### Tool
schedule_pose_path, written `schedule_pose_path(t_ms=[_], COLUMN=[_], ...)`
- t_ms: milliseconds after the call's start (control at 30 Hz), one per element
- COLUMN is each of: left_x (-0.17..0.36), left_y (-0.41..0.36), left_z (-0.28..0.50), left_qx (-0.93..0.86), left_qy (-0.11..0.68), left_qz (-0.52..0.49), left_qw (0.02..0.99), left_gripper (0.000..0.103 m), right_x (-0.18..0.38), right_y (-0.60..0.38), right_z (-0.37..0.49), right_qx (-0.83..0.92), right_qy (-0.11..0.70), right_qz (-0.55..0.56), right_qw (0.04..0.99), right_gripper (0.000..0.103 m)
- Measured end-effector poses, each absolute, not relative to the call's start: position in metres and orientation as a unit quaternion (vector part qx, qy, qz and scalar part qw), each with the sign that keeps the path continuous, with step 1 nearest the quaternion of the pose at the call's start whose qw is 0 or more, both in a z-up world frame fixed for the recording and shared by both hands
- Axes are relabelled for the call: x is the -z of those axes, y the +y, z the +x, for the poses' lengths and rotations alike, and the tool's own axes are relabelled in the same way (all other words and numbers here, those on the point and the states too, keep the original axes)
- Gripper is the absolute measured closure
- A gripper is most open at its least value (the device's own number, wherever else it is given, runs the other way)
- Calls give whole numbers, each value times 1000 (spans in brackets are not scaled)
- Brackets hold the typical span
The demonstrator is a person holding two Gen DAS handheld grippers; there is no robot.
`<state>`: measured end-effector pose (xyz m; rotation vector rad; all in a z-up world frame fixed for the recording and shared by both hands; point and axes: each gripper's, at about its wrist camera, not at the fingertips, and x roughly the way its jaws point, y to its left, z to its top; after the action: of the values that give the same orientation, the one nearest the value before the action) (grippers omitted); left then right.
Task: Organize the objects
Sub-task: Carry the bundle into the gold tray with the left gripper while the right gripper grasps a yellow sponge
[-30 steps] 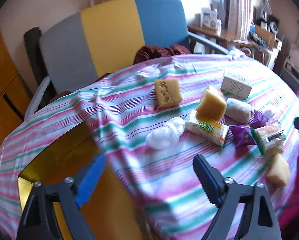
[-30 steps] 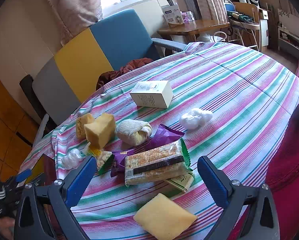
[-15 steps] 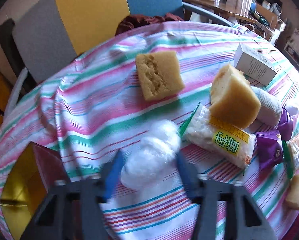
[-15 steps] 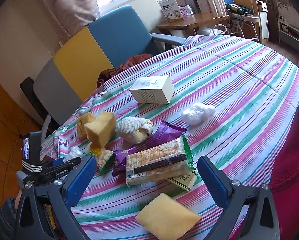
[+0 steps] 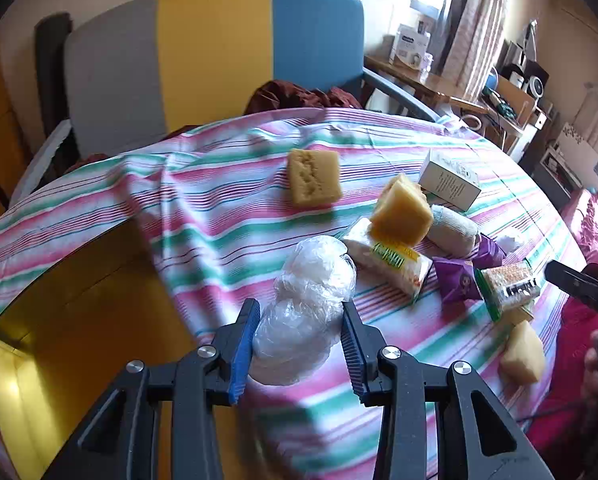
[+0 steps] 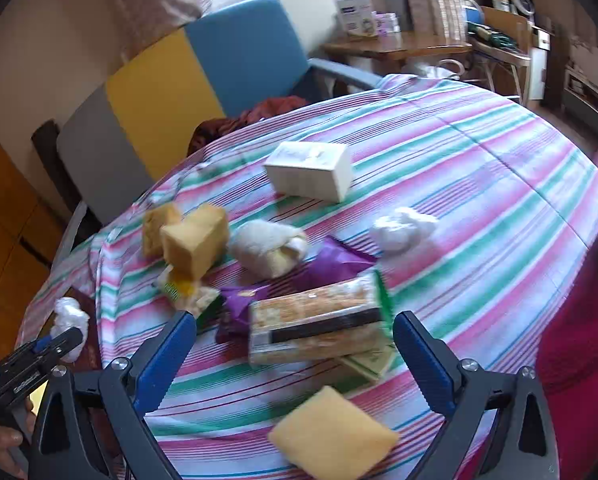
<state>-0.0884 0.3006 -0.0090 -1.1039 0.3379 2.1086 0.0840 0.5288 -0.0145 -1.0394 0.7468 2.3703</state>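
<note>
left gripper (image 5: pixel 297 344): closed partway on crumpled plastic bundle (image 5: pixel 307 308), gripped at its near end, seemingly raised just off striped tablecloth (image 5: pixel 219 208) beside yellow box (image 5: pixel 71 320). judged light, soft, slippery, crushable; best pinched mid-bulk. right gripper (image 6: pixel 295 360): spread wide, empty, above cracker packet (image 6: pixel 315 326).

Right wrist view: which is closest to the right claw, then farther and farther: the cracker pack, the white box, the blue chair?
1. Cracker pack, just ahead between the right claw's fingers.
2. White box, mid-table.
3. Blue chair, behind the table.
</note>
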Motion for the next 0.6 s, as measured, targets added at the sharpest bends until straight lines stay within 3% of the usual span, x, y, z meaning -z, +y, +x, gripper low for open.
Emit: schedule_pose_path(t_ms=[333, 600], left_x=[-6, 6], left_y=[192, 125], left_z=[-81, -90], left_qx=[-856, -872], left_qy=[58, 22], left_qz=[-412, -426], left_qw=[308, 239], left_gripper=[62, 62], right_x=[-21, 30], right_y=[465, 461], right_z=[-65, -184], right_qx=[-902, -867], right_qy=[154, 84], right_qz=[-385, -468], right_qw=[117, 149], right_gripper=[2, 3])
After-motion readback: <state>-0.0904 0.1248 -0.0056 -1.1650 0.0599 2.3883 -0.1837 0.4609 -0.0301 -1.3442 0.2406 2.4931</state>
